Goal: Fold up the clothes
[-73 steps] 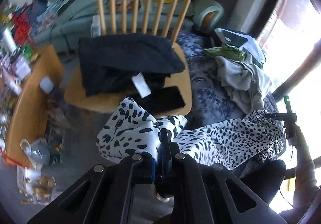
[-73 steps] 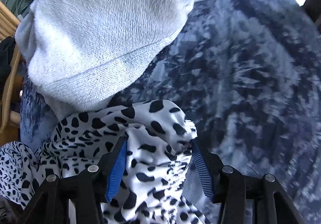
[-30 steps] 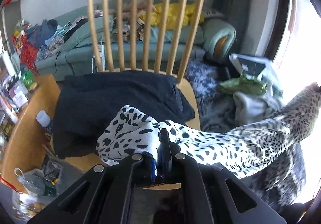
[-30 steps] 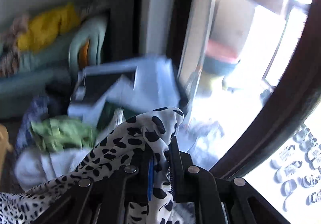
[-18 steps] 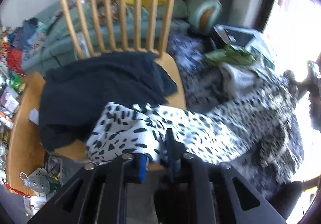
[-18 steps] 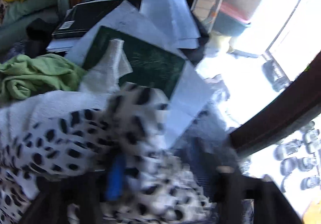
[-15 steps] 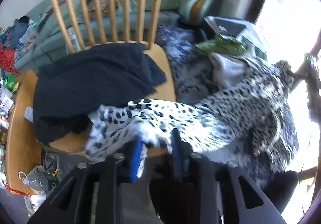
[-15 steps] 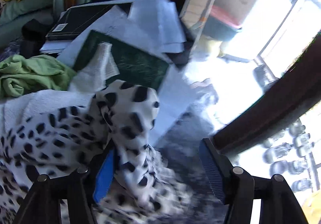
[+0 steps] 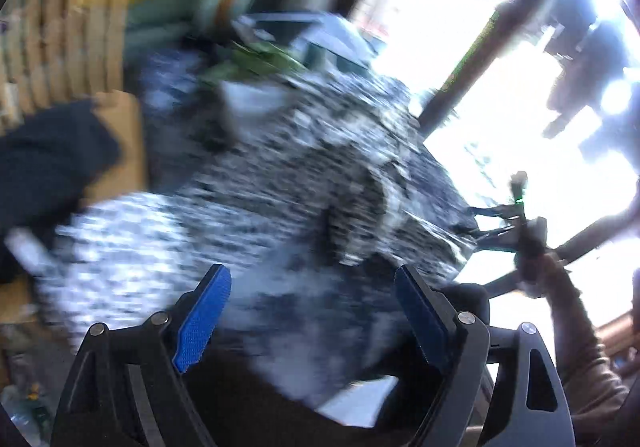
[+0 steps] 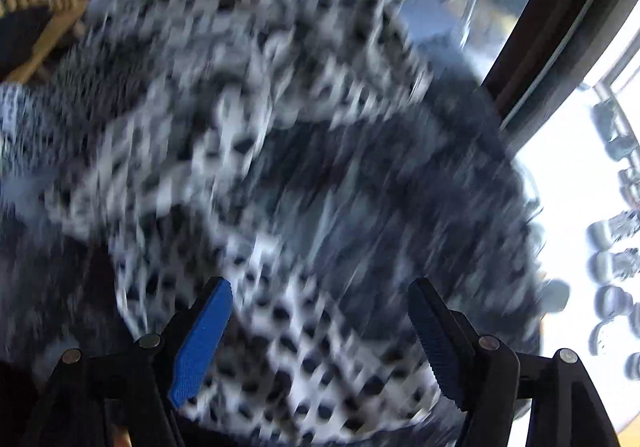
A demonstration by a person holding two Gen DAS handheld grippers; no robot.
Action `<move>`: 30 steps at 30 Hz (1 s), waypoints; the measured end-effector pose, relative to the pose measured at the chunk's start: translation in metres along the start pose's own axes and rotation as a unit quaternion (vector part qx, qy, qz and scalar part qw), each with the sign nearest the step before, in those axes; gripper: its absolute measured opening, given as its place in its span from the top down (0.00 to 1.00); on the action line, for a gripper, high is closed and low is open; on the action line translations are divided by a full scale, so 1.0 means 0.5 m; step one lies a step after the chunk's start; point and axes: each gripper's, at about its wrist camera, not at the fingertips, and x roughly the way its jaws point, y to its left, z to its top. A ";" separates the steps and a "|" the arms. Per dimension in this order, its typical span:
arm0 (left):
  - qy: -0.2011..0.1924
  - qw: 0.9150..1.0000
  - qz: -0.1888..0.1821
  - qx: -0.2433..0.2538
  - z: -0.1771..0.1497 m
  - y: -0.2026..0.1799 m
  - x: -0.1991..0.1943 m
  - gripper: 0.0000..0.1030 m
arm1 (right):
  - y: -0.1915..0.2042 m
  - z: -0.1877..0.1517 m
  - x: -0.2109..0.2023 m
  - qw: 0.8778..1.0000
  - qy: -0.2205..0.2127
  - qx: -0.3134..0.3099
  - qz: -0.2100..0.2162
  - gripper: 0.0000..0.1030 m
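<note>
Leopard-print garment (image 10: 256, 95), a second ago stretched between both closed claws, now lies released on the dark patterned seat (image 10: 400, 183), from 9 toward 3 o'clock, as the left gripper (image 9: 312, 311) and right gripper (image 10: 320, 331) are opening, empty, ready for folding.

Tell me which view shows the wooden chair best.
The left wrist view: the wooden chair shows its spindle back and part of the seat, under a dark garment. The right wrist view catches only a few spindles and a seat corner at its top left edge.
</note>
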 end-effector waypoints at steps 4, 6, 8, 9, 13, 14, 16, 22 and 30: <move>0.052 0.997 -0.062 0.004 -0.023 -0.076 0.119 0.17 | 0.006 -0.050 0.064 0.999 0.043 0.007 0.001 0.28; 0.064 0.996 -0.067 0.019 -0.042 -0.118 0.156 0.17 | 0.006 -0.056 0.080 0.998 0.060 0.026 0.000 0.38; 0.072 0.994 -0.075 0.037 -0.061 -0.152 0.180 0.17 | 0.006 -0.063 0.090 0.996 0.074 0.047 -0.001 0.71; 0.074 0.993 -0.080 0.047 -0.070 -0.166 0.189 0.17 | 0.005 -0.067 0.089 0.995 0.076 0.058 0.007 0.83; 0.085 0.989 -0.089 0.081 -0.102 -0.203 0.216 0.17 | 0.012 -0.087 0.063 0.991 0.072 0.097 0.055 0.93; 0.082 0.989 -0.088 0.091 -0.110 -0.208 0.217 0.17 | 0.018 -0.094 0.049 0.989 0.068 0.106 0.074 0.94; 0.074 0.988 -0.086 0.108 -0.121 -0.213 0.215 0.17 | 0.039 -0.104 0.016 0.985 0.061 0.117 0.111 0.94; 0.046 0.977 -0.168 0.126 -0.145 -0.210 0.173 0.17 | 0.143 -0.086 -0.129 0.971 0.000 0.096 0.221 0.94; -0.040 0.972 -0.147 0.180 -0.177 -0.216 0.080 0.17 | 0.268 -0.015 -0.230 0.950 -0.043 0.025 0.309 0.94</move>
